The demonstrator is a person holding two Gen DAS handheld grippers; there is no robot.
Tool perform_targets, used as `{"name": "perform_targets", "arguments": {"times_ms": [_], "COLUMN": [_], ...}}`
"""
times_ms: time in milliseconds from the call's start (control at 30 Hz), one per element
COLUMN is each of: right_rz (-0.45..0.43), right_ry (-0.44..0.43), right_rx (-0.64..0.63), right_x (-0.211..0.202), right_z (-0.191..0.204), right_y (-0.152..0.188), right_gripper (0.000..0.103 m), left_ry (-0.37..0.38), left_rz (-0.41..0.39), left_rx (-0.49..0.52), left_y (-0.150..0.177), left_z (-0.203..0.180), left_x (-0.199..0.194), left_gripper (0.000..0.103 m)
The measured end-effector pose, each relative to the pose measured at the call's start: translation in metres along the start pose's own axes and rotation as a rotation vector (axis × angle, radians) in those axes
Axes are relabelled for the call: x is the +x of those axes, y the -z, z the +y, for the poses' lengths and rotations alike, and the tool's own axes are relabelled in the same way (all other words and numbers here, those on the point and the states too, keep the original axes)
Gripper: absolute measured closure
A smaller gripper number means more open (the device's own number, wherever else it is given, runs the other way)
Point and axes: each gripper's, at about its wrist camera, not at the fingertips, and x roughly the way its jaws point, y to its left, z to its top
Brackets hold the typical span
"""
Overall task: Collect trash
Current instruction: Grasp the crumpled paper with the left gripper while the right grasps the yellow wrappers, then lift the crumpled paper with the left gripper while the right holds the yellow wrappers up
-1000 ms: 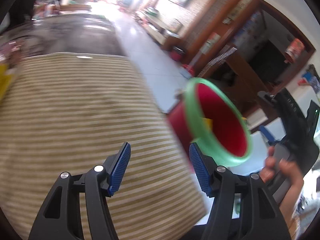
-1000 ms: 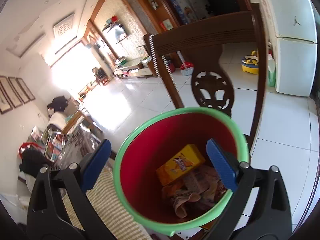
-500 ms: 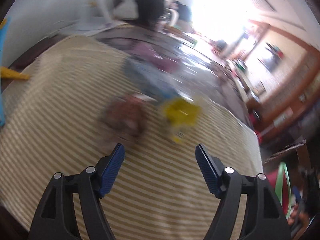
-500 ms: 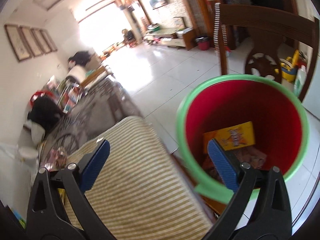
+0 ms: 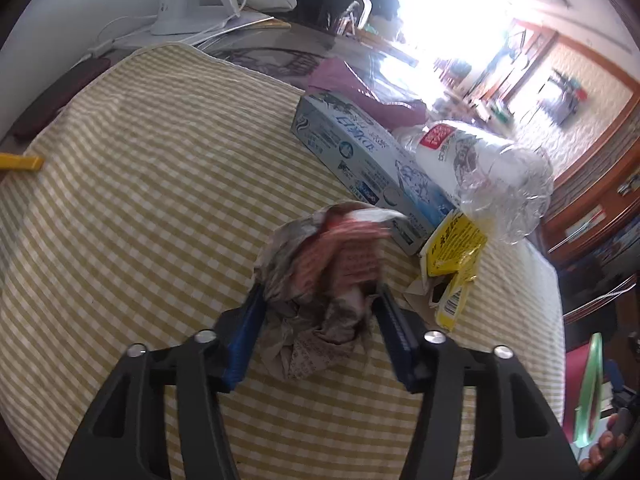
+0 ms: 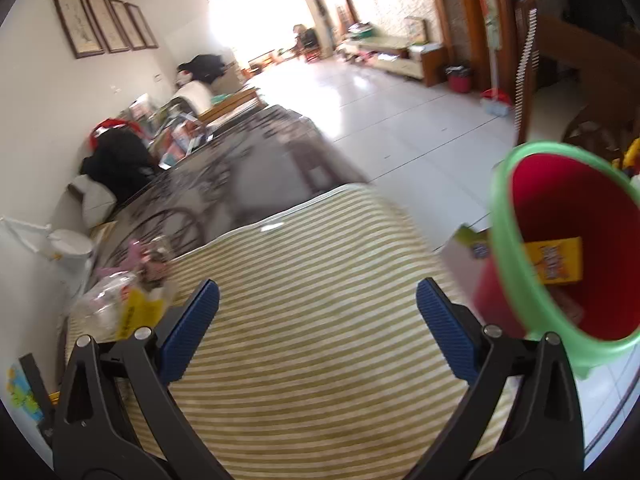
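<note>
In the left wrist view my left gripper [image 5: 320, 312] is open, its blue pads on either side of a crumpled pinkish paper wrapper [image 5: 324, 276] lying on the checked cloth [image 5: 140, 200]. A torn yellow packet [image 5: 452, 256], a pale blue box [image 5: 360, 160] and a crushed clear plastic bottle [image 5: 480, 160] lie just beyond. In the right wrist view my right gripper [image 6: 316, 328] is open and empty over the cloth [image 6: 320, 360]. The red bin with a green rim [image 6: 576, 248] is at the right, off the table's edge, with a yellow box [image 6: 556, 260] inside.
A purple cloth [image 5: 360, 88] and a white appliance with cords [image 5: 180, 12] sit at the table's far end. A yellow clip [image 5: 20, 162] is at the cloth's left edge. A wooden chair [image 6: 560, 80] stands behind the bin on a tiled floor [image 6: 400, 120].
My left gripper swung from the bin toward the trash pile and now straddles the crumpled wrapper. My right gripper turned left, so the bin slid to the right of its view.
</note>
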Motion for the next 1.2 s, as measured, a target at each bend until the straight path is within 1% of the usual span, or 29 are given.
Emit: {"name": "perform_targets", "arguments": {"times_ms": [33,67,167,233,267,333,367,400,467,533,600,667,733,800,833,900,967,1000,1033,1067,1100,1133,1200], "right_rz": [0.019,0.05,0.149,0.192,0.215,0.249,0.277,0.293,0.326,0.334,0.331,0.34,0.33,0.318,0.319,0.342,0.326,0.332,0.329,0.327,0.325,0.322,0.326], "right_ry": [-0.03,-0.081,-0.201,-0.234,-0.242,-0.251,-0.265,-0.281,-0.311,-0.306,-0.293,-0.309,-0.318,-0.3,-0.287,-0.266,-0.264,-0.261,-0.258,-0.257,-0.258,-0.256,-0.252], "right_rx": [-0.002,-0.011,-0.074,-0.142,-0.194,-0.26,-0.281,-0.28,-0.276,-0.293,-0.287,-0.257,-0.249,-0.282,-0.296,-0.314,-0.316,-0.326,-0.343,-0.358,-0.366,-0.373,-0.378], "right_x": [0.005,0.014,0.038,0.053,0.062,0.075,0.083,0.086,0.094,0.099,0.105,0.11,0.115,0.125,0.13,0.143,0.145,0.145,0.144,0.143,0.143,0.141,0.136], "right_z": [0.008,0.02,0.062,0.091,0.109,0.132,0.144,0.147,0.156,0.162,0.166,0.169,0.176,0.189,0.193,0.203,0.204,0.206,0.207,0.208,0.21,0.211,0.208], "right_y": [0.002,0.005,0.02,0.032,0.043,0.059,0.07,0.075,0.086,0.089,0.091,0.09,0.089,0.088,0.087,0.089,0.087,0.086,0.086,0.086,0.086,0.086,0.085], "right_gripper": [0.006,0.006,0.006,0.006,0.006,0.006,0.006,0.006,0.006,0.006,0.006,0.006,0.006,0.006,0.006,0.005,0.004,0.004,0.01,0.012,0.017,0.025,0.032], "left_ry": [0.014,0.03,0.069,0.092,0.092,0.052,0.038,0.04,0.08,0.088,0.081,0.09,0.106,0.112,0.113,0.119,0.119,0.119,0.119,0.12,0.124,0.127,0.127], "left_rz": [0.0,0.008,0.016,0.015,0.009,-0.011,-0.008,0.005,0.024,0.025,0.033,0.032,0.029,0.023,0.016,-0.002,-0.013,-0.02,-0.021,-0.018,-0.014,-0.011,-0.008], "left_rx": [-0.002,-0.004,-0.018,-0.019,-0.014,-0.003,-0.018,-0.04,-0.114,-0.132,-0.116,-0.113,-0.128,-0.146,-0.159,-0.187,-0.203,-0.212,-0.216,-0.215,-0.211,-0.206,-0.188], "left_y": [0.0,0.0,0.01,0.023,0.028,0.04,0.04,0.038,0.034,0.033,0.032,0.031,0.03,0.024,0.023,0.021,0.018,0.016,0.016,0.014,0.015,0.014,0.014], "left_z": [0.001,0.001,0.004,0.009,0.011,0.021,0.027,0.033,0.044,0.047,0.043,0.04,0.042,0.044,0.046,0.05,0.052,0.053,0.053,0.052,0.051,0.051,0.048], "left_x": [-0.004,-0.008,-0.031,-0.048,-0.053,-0.06,-0.056,-0.052,-0.045,-0.041,-0.038,-0.038,-0.038,-0.035,-0.035,-0.035,-0.034,-0.033,-0.032,-0.029,-0.028,-0.027,-0.025], "left_gripper": [0.06,0.065,0.065,0.064,0.064,0.064,0.064,0.064,0.064,0.064,0.063,0.06,0.059,0.052,0.043,0.041,0.035,0.035,0.035,0.035,0.035,0.035,0.036]}}
